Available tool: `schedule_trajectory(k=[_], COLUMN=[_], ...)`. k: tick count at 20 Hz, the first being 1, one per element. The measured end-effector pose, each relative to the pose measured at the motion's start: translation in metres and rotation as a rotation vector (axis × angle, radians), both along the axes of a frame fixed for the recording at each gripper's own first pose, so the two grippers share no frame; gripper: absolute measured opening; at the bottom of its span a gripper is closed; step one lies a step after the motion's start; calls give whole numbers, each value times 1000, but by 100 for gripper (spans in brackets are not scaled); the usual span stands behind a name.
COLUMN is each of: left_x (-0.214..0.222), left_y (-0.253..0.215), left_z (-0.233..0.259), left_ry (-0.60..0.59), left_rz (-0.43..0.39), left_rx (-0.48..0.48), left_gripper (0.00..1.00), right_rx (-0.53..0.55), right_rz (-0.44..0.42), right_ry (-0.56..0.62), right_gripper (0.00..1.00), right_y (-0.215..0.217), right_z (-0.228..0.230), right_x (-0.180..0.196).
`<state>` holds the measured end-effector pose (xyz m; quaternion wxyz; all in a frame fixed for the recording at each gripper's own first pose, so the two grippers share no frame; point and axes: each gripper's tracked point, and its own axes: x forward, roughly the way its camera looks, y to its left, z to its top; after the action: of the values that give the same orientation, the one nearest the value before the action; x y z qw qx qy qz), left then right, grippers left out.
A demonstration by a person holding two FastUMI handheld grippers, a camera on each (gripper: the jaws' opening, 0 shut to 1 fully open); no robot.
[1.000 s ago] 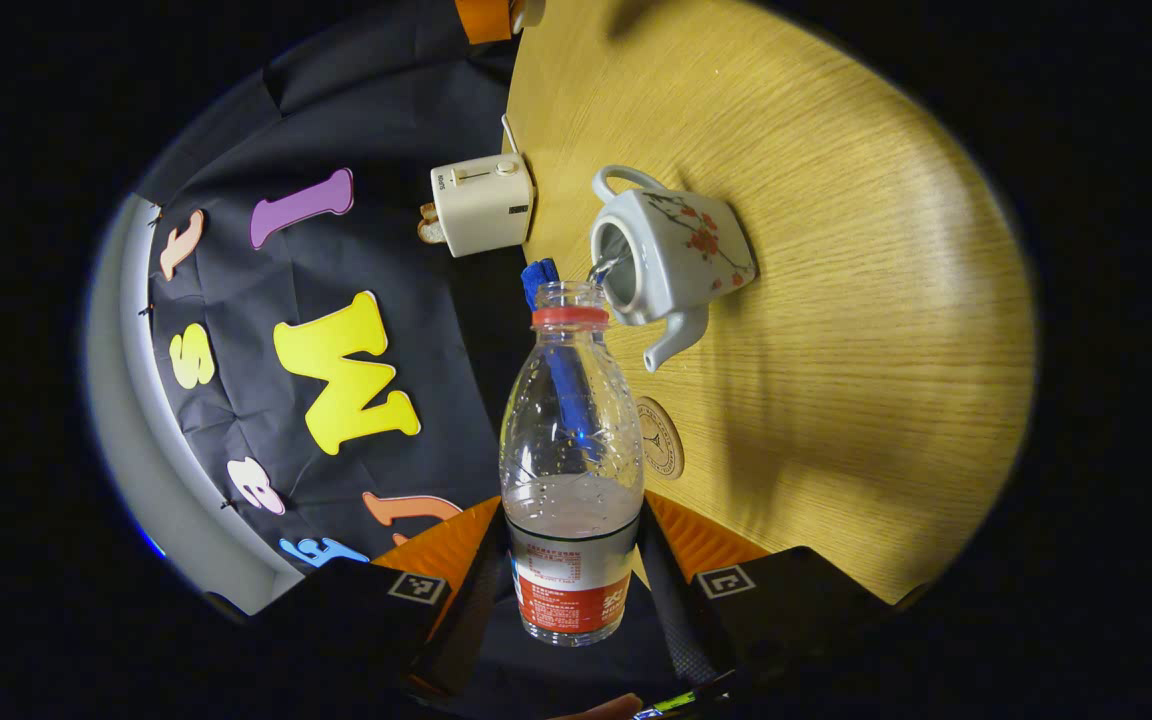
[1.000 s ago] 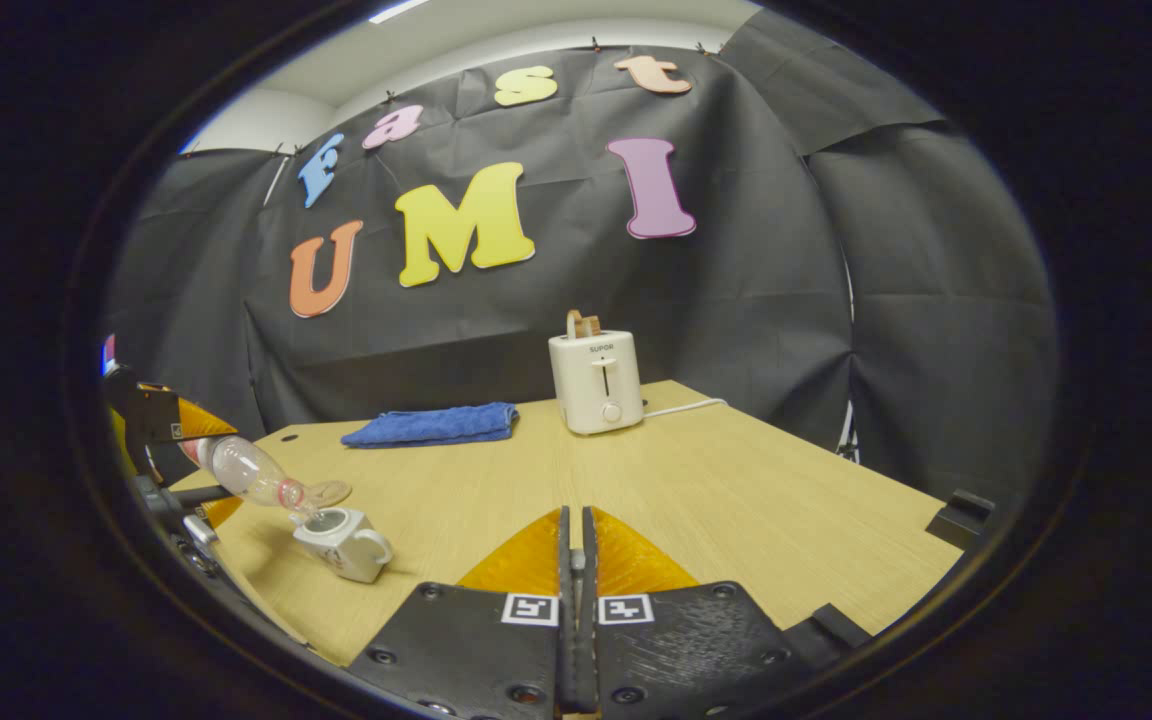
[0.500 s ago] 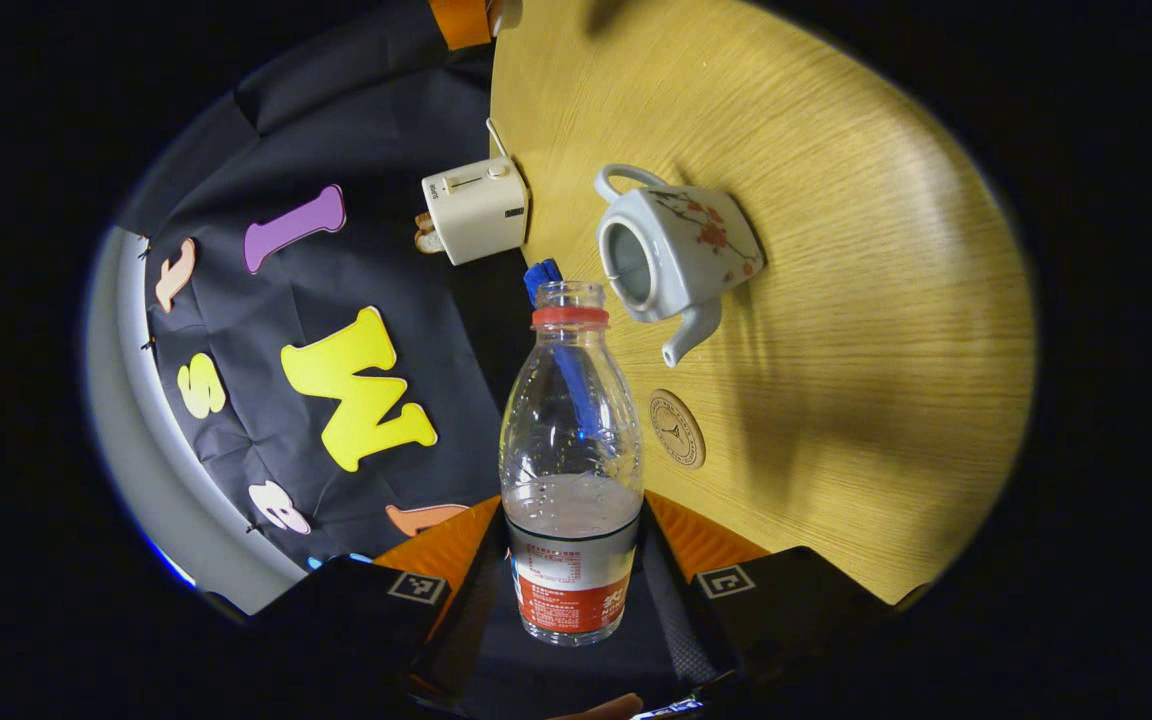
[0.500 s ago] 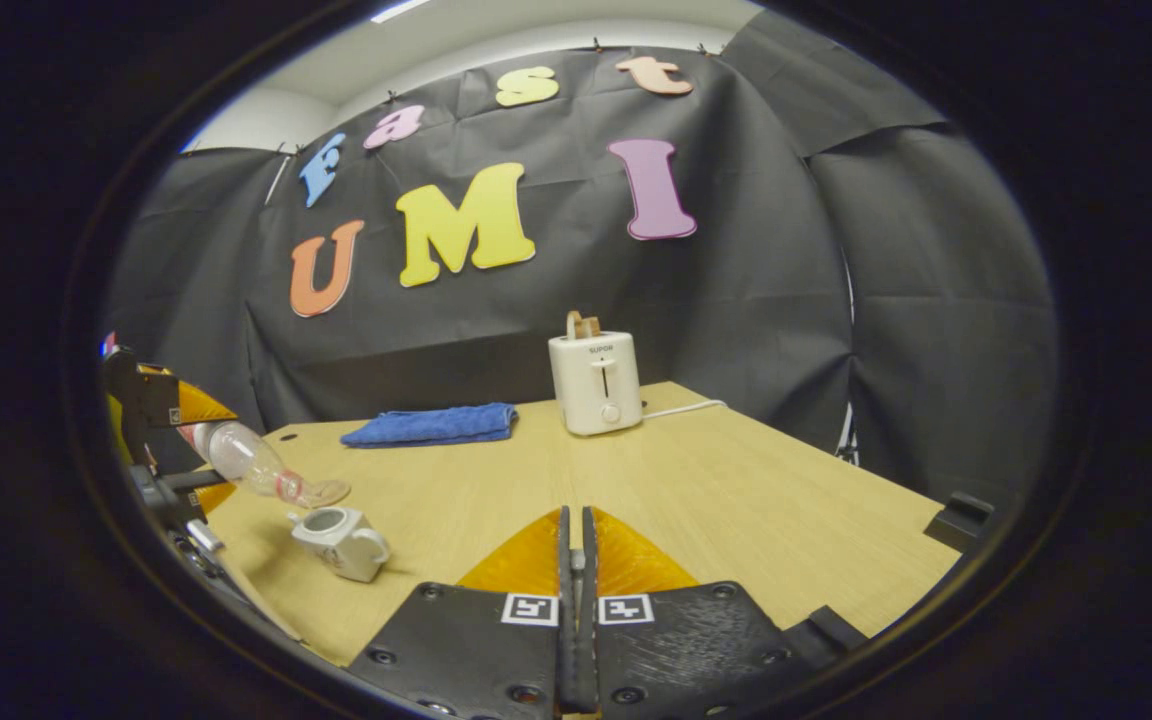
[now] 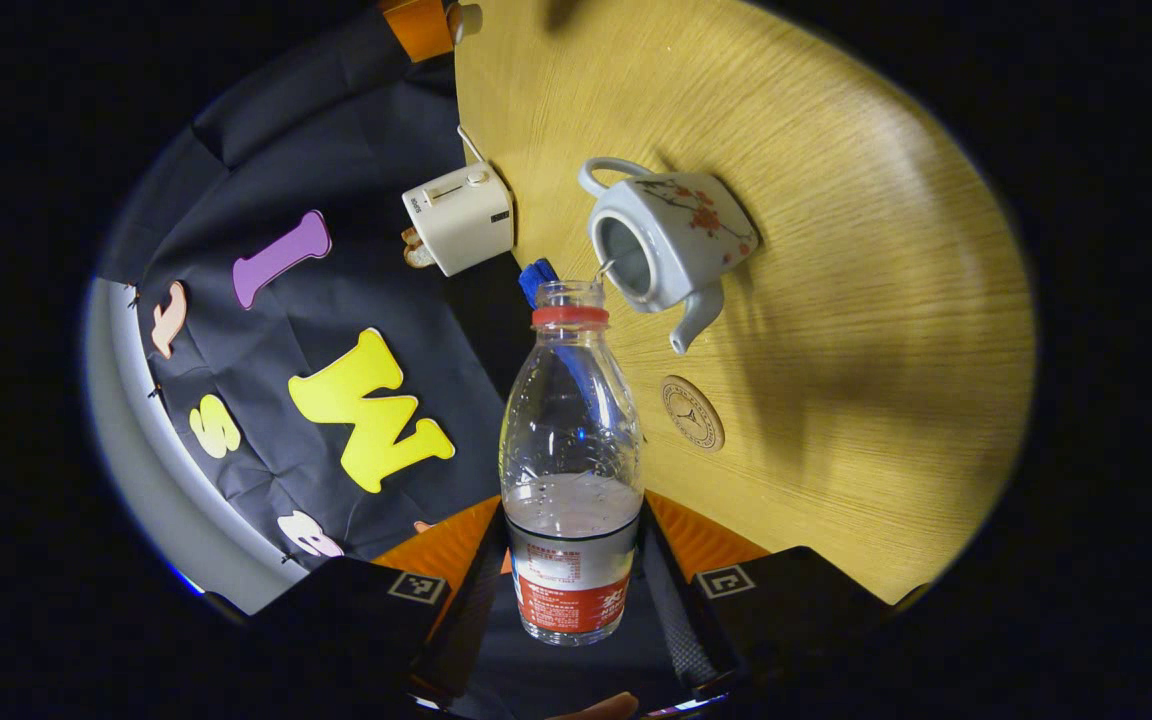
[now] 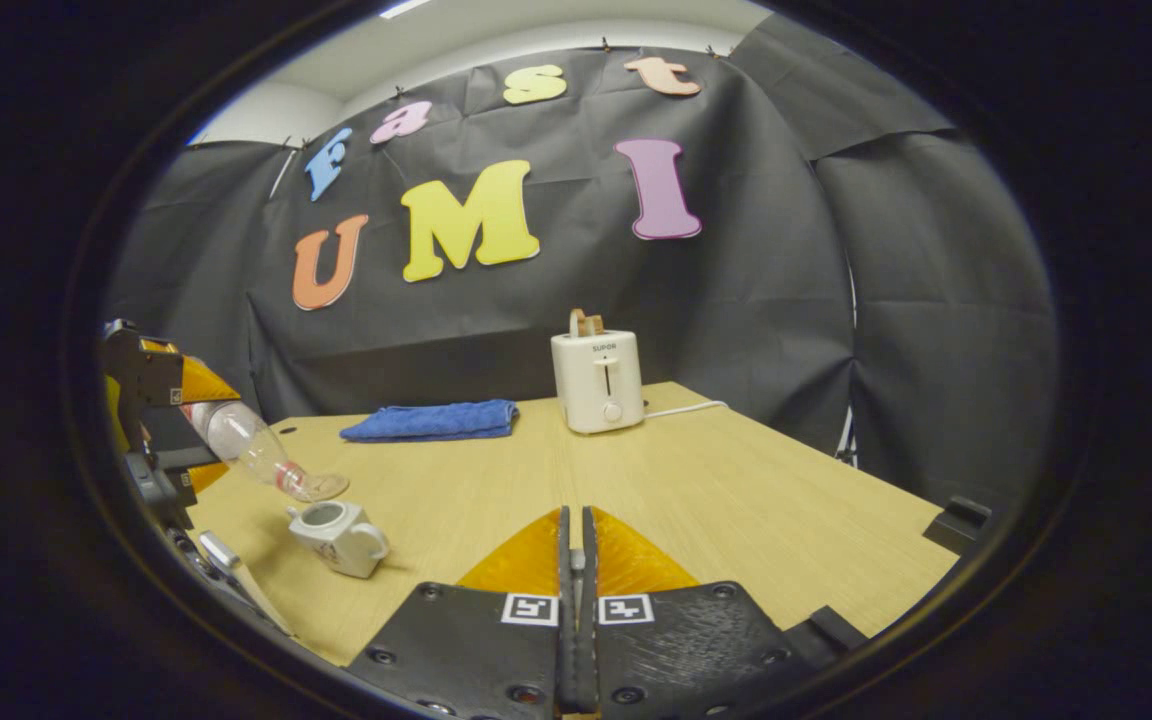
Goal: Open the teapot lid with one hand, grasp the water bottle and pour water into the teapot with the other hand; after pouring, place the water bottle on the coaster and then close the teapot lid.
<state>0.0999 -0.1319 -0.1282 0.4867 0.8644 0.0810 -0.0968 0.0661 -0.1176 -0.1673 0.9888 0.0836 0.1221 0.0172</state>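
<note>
The left tool [image 5: 573,560] grips the water bottle [image 5: 572,470]; the right tool [image 6: 576,600] is clenched. Right the bottle gradually, then lower it squarely onto the coaster [image 5: 693,413].

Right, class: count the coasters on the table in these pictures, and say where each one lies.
1. The coaster lies flat on the table, just beyond the teapot's spout, bare. Others may be hidden behind the bottle or claws.
</note>
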Motion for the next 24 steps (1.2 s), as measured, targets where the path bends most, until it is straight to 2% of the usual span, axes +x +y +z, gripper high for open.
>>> schedule_trajectory(k=[15, 24], left_x=[3, 4], left_y=[-2, -6], left_z=[7, 5], left_ry=[-20, -21], left_rz=[18, 26], left_rx=[159, 158], left_gripper=[75, 76], right_rx=[-24, -26], right_rz=[4, -3], right_ry=[6, 7], right_gripper=[0, 0], right_y=[-1, -6], right_z=[-3, -4], right_x=[1, 3])
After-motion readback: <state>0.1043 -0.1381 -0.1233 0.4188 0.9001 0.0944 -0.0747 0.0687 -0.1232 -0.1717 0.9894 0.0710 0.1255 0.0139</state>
